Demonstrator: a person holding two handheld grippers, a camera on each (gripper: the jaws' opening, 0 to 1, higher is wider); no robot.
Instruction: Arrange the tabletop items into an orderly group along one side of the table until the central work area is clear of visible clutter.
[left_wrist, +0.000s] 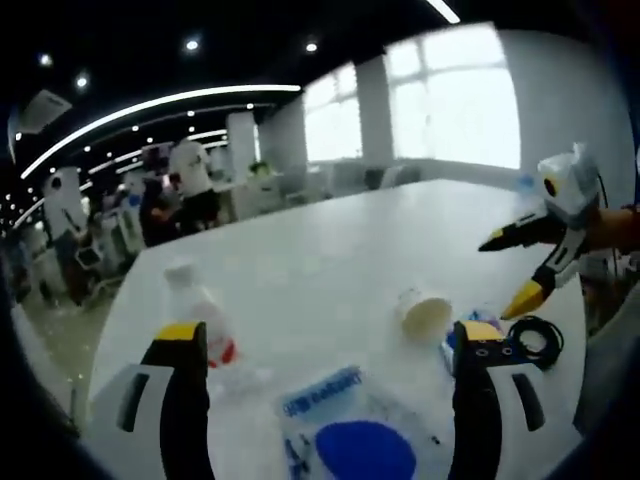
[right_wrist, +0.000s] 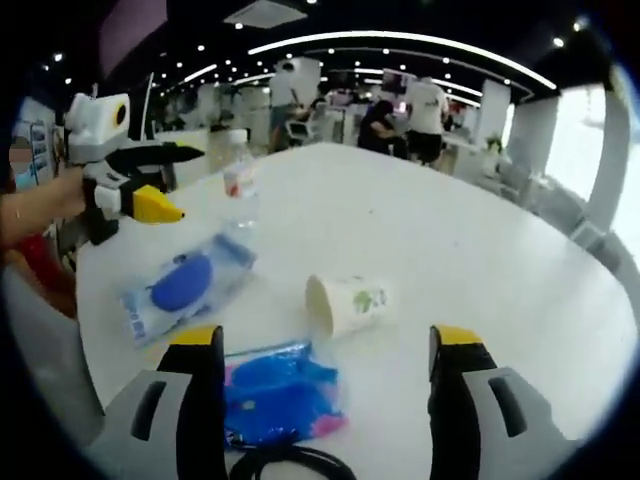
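Nearest your left gripper (left_wrist: 325, 350): a clear bag (left_wrist: 345, 430) with a blue disc inside, flat on the table (left_wrist: 330, 250) right between the jaws. Jaws spread wide, nothing in them. Bottle (left_wrist: 200, 310) stands upright just past the left jaw; a paper cup (left_wrist: 425, 312) lies on its side near the right jaw, mouth toward you. Black cable coil (left_wrist: 535, 340) sits at the table edge beyond that jaw.

Right gripper (right_wrist: 325, 350) is also spread and empty. From it you see the cup (right_wrist: 348, 302) tipped over between the jaws, and a blue-and-pink packet (right_wrist: 280, 392) by the left jaw, cable (right_wrist: 290, 465) just below it.

Everything's loosely bunched near your edge — not orderly yet, I'd say early in the job.

How I'd do it:
- Take the cup with the right — come in across the wall, not the rim; it'll likely crush or roll if you squeeze hard.
- Stand it beside the bottle.
- Flat bags are hard to pinch; catch a raised edge or corner, and slide rather than lift.
- Keep both grippers apart so they don't cross.
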